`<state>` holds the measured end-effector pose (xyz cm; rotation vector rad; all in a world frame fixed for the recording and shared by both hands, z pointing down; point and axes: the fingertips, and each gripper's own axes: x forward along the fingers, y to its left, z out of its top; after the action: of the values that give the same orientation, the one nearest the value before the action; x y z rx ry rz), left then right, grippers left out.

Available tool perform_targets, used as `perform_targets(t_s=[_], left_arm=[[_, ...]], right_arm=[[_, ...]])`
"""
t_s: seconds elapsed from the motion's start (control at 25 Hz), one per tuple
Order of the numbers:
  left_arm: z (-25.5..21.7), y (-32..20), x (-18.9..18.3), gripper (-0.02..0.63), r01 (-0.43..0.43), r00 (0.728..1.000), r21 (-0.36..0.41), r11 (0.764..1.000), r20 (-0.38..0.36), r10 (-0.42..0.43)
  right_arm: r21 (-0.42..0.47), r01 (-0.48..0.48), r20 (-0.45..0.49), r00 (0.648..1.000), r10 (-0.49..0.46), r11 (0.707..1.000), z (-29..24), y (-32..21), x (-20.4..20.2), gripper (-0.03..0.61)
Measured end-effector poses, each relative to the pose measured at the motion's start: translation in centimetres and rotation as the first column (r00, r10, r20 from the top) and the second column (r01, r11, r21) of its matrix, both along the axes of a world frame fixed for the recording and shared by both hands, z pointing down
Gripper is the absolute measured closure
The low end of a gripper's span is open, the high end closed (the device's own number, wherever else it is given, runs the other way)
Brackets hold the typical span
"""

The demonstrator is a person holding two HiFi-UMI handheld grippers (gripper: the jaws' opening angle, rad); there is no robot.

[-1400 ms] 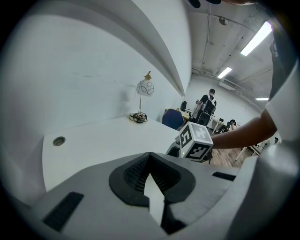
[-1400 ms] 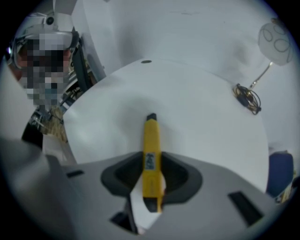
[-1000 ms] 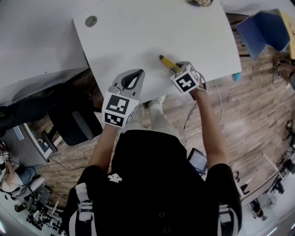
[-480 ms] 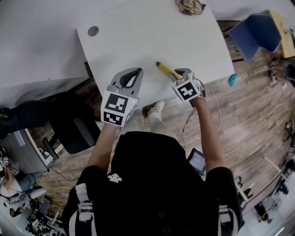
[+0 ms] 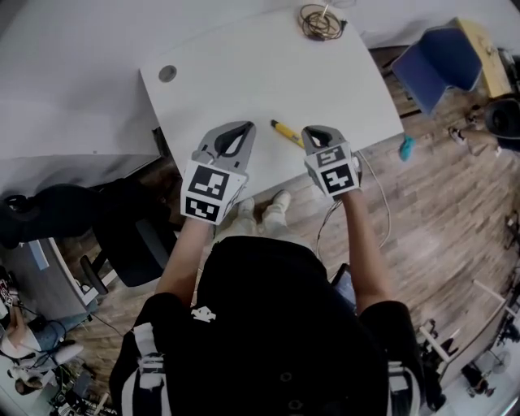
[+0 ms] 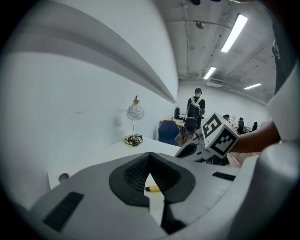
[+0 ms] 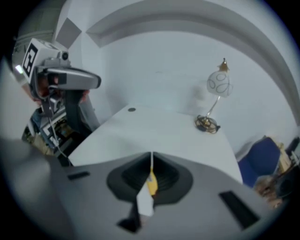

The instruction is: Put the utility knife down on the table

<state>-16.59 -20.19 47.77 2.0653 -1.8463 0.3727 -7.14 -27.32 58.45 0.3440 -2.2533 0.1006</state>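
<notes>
- Near the front edge of the table point(image 5: 244, 61), head view: the utility knife point(image 5: 284, 132) lies flat on the top, slanting toward the far left corner
  - it sits btwn the two grippers and touches neither, so the put-down looks done
  - the left gripper point(image 5: 245, 125) hangs over the front edge to the knife's left, and the right gripper point(image 5: 312, 130) is just beside the knife's near end
  - both seem held clear of the top, prob. so nothing nudges the knife
  - a grommet hole point(image 5: 167, 73) sits by the far left corner and a coiled cable point(image 5: 321, 20) at the far edge, both well apart from the knife
- Left gripper view: jaws meet tip to tip w/ nothing btwn them
  - a sliver of yellow knife shows on the table through the gap below the tips
  - this gripper has no job in the task; I'd judge it's just parked out of the way
  - a lamp point(image 6: 135, 112) stands at the far edge, and the right gripper's marker cube point(image 6: 218, 135) shows to the right
- Right gripper view: jaws have just been closing and now stand together, empty
  - the yellow seen through the slit is the knife on the table beyond, not pinched
  - closed and off the knife reads as a finished release; the knife looks stable, w/ no roll risk
</notes>
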Motion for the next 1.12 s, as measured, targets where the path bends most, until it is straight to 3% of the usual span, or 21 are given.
perform_targets(t_s=[0.36,0.72,1.12], left_arm=[[-3.1,0.4,0.4,0.597,-0.018,0.999,0.056,0.998,0.039,0.015],[-7.0,0.2,0.5,0.597,-0.032,0.996,0.124,0.992,0.091,0.021],[-11.8,0.8,1.1,0.597,-0.037,0.992,0.226,0.974,0.126,0.008]], right_arm=[[0.094,-0.089,0.197,0.978,0.07,0.992,-8.2,-0.6,0.7,0.545],[0.174,-0.16,0.382,0.921,0.083,0.972,-16.2,-0.6,1.0,0.545],[0.245,-0.209,0.51,0.858,0.057,0.947,-22.5,-0.1,1.4,0.545]])
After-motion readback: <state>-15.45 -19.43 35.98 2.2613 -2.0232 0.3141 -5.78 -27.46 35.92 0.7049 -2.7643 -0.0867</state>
